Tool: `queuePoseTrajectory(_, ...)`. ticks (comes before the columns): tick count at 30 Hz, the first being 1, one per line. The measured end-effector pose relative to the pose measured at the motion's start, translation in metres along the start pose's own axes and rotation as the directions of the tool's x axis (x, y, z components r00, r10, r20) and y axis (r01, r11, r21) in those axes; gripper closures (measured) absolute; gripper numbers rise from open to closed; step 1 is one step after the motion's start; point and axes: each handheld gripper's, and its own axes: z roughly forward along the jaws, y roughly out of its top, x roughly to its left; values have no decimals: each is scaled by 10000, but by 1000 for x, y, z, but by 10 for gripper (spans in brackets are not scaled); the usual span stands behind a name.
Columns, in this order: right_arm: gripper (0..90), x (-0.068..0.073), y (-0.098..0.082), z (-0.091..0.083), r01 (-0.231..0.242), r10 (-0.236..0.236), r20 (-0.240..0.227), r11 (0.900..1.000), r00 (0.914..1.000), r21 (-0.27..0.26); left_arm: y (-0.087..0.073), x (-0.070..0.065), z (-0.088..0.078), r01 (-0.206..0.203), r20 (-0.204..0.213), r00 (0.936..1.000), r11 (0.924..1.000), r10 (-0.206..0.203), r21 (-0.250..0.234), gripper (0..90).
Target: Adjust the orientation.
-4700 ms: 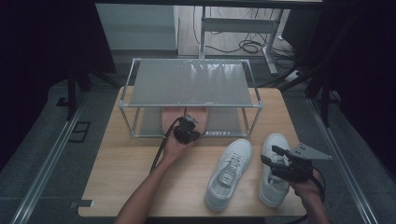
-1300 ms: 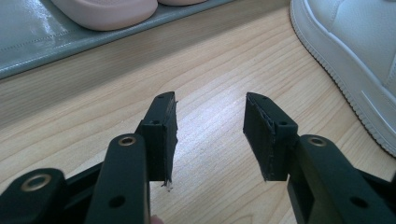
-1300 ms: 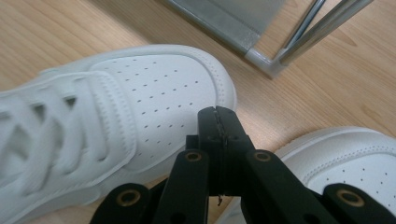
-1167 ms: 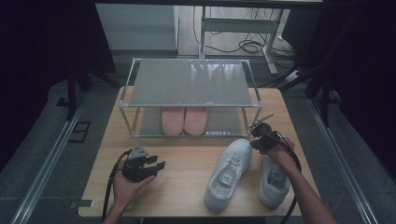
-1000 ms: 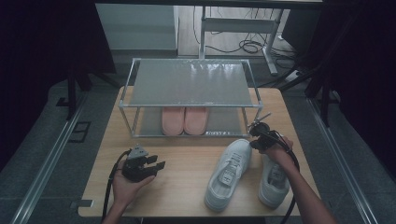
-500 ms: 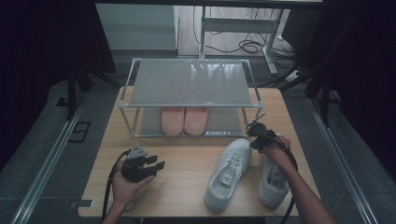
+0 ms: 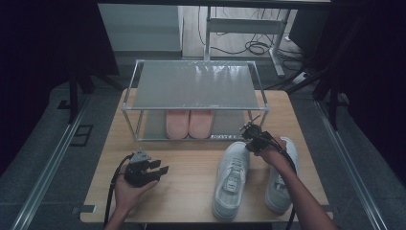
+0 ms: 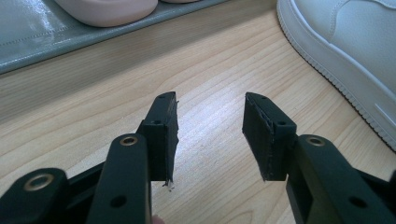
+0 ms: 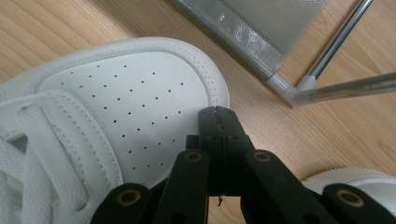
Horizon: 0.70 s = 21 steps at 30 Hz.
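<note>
Two white sneakers lie on the wooden table: the left one (image 7: 231, 178) (image 9: 116, 107) and the right one (image 7: 281, 178), toes toward the rack. A pair of pink slippers (image 7: 188, 123) sits on the lower shelf of the metal rack (image 7: 196, 86). My right gripper (image 7: 250, 130) (image 9: 218, 116) is shut with nothing between its jaws, hovering just past the left sneaker's toe near the rack's front right leg. My left gripper (image 7: 162, 167) (image 8: 211, 105) is open and empty, held low over bare wood at the front left; a sneaker's side (image 8: 355, 60) shows to its right.
The rack's front right corner post (image 9: 299, 86) and lower shelf (image 9: 261, 28) stand close ahead of the right gripper. Bare tabletop (image 7: 191, 163) lies between the left gripper and the sneakers. Cables trail from both grippers toward the table's front edge.
The right gripper has drifted slightly left, from over the right sneaker's toe toward the left sneaker's toe. The left hand has stayed put since about a second ago.
</note>
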Motion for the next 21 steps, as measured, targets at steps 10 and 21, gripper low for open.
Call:
queuePoseTrajectory(10, 900, -7, -10, 5, -331, 337, -106, 9983, 9994, 486, 0, -1, -1, 33, -11, 10000, 10000, -33, -49, 558)
queuePoseTrajectory(21, 900, -2, -10, 7, -142, 158, -235, 9974, 9996, 703, 1, -1, -3, 22, -6, 10000, 10000, -23, -93, 559)
